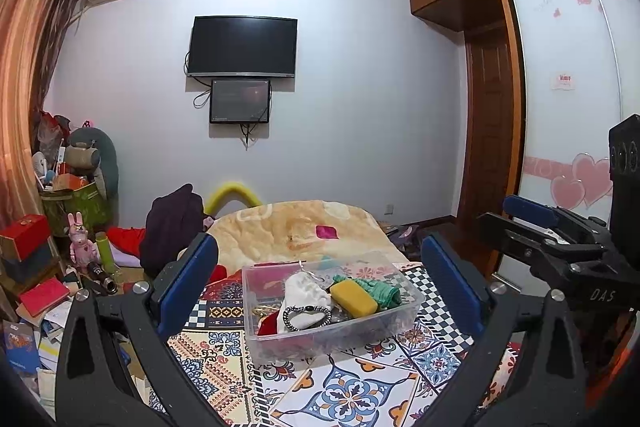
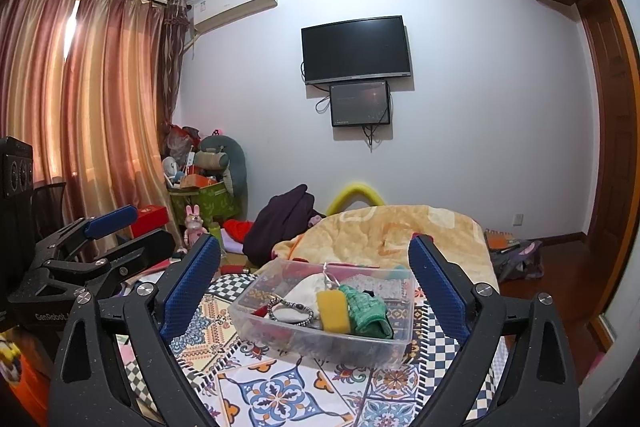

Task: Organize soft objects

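Note:
A clear plastic bin stands on the patterned tablecloth. Inside lie a yellow sponge, a green knitted cloth, a white soft pouch, a beaded bracelet and something red. My left gripper is open and empty, held above the table in front of the bin. My right gripper is open and empty, also in front of the bin. Each gripper shows in the other's view, the right one and the left one.
A beige blanket lies behind the bin. A dark garment and red cloth lie further back. Cluttered boxes, books and toys stand at the left. A wardrobe is at the right.

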Demonstrator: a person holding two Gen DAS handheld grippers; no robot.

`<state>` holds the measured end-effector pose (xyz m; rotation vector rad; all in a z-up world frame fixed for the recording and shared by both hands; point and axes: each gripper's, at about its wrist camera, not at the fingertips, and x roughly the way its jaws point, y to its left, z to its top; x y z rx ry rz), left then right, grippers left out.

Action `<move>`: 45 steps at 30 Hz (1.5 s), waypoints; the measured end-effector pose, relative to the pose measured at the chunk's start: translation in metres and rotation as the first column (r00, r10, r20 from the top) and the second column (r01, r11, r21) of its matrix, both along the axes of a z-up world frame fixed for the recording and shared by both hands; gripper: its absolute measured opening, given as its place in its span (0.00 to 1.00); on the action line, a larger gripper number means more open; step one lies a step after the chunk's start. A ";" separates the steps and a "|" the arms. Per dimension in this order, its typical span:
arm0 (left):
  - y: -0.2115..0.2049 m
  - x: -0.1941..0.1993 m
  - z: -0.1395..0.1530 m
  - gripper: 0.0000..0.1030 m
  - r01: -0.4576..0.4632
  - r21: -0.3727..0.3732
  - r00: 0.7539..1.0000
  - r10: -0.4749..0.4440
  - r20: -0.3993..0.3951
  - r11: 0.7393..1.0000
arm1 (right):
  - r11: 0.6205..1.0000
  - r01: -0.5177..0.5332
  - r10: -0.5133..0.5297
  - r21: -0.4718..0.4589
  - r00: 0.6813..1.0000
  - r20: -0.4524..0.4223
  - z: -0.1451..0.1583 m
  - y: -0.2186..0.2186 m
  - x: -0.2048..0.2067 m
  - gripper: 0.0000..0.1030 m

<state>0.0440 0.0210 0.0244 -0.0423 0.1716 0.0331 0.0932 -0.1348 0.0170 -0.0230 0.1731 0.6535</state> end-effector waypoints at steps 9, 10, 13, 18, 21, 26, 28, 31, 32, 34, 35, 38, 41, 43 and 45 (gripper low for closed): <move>0.000 0.001 0.000 1.00 -0.003 0.000 1.000 0.003 -0.001 1.000 | 1.000 0.001 -0.001 0.006 1.000 -0.005 0.002 0.000 0.001 0.99; 0.000 0.001 0.000 1.00 -0.004 0.001 1.000 0.004 0.000 1.000 | 1.000 0.001 -0.001 0.008 1.000 -0.004 0.002 -0.001 0.001 0.99; 0.001 0.001 -0.001 1.00 -0.004 -0.001 1.000 0.004 0.001 1.000 | 1.000 0.004 -0.004 0.009 1.000 -0.003 0.003 -0.001 0.000 1.00; 0.001 0.001 -0.001 1.00 -0.003 -0.002 1.000 0.003 -0.001 1.000 | 1.000 0.015 -0.015 0.003 1.000 -0.002 0.003 -0.001 0.001 1.00; 0.001 0.001 -0.001 1.00 -0.003 -0.003 1.000 0.003 0.001 1.000 | 1.000 0.018 -0.018 -0.003 1.000 -0.003 0.003 0.000 0.001 1.00; 0.002 0.000 -0.003 1.00 -0.001 -0.004 1.000 0.001 0.002 1.000 | 1.000 0.019 -0.019 -0.005 1.000 -0.003 0.002 -0.001 0.000 1.00; 0.003 0.001 -0.003 1.00 -0.005 -0.004 1.000 0.005 0.003 1.000 | 1.000 0.021 -0.021 -0.005 1.000 -0.002 0.001 -0.001 0.000 1.00; 0.004 0.001 -0.004 1.00 -0.003 -0.009 1.000 0.003 0.001 1.000 | 1.000 0.026 -0.026 -0.007 1.000 -0.001 0.000 0.001 0.002 1.00; 0.005 0.001 -0.004 1.00 -0.001 -0.013 1.000 0.001 0.000 1.000 | 1.000 0.028 -0.028 -0.008 1.000 -0.001 0.000 0.000 0.002 1.00; 0.005 0.002 -0.003 1.00 0.001 -0.016 1.000 -0.001 -0.001 1.000 | 0.999 0.031 -0.031 -0.011 1.000 0.001 -0.001 0.000 0.001 1.00; 0.005 0.002 -0.003 1.00 0.000 -0.015 1.000 0.000 0.000 1.000 | 0.999 0.033 -0.033 -0.013 0.999 0.003 -0.001 0.000 0.001 1.00; 0.005 0.002 -0.004 1.00 -0.003 -0.012 1.000 0.003 0.002 1.000 | 0.999 0.034 -0.034 -0.019 0.999 0.006 -0.001 0.001 0.001 1.00; 0.005 0.002 -0.004 1.00 0.011 -0.014 1.000 -0.011 -0.007 1.000 | 0.999 0.034 -0.034 -0.021 0.999 0.008 -0.001 0.001 0.000 1.00; 0.005 0.002 -0.005 1.00 0.009 -0.014 1.000 -0.009 -0.007 1.000 | 0.999 0.035 -0.034 -0.023 0.999 0.010 -0.001 0.001 0.000 1.00; 0.005 0.002 -0.005 1.00 0.007 -0.013 1.000 -0.007 -0.006 1.000 | 0.999 0.035 -0.035 -0.024 0.999 0.010 -0.001 0.000 0.000 1.00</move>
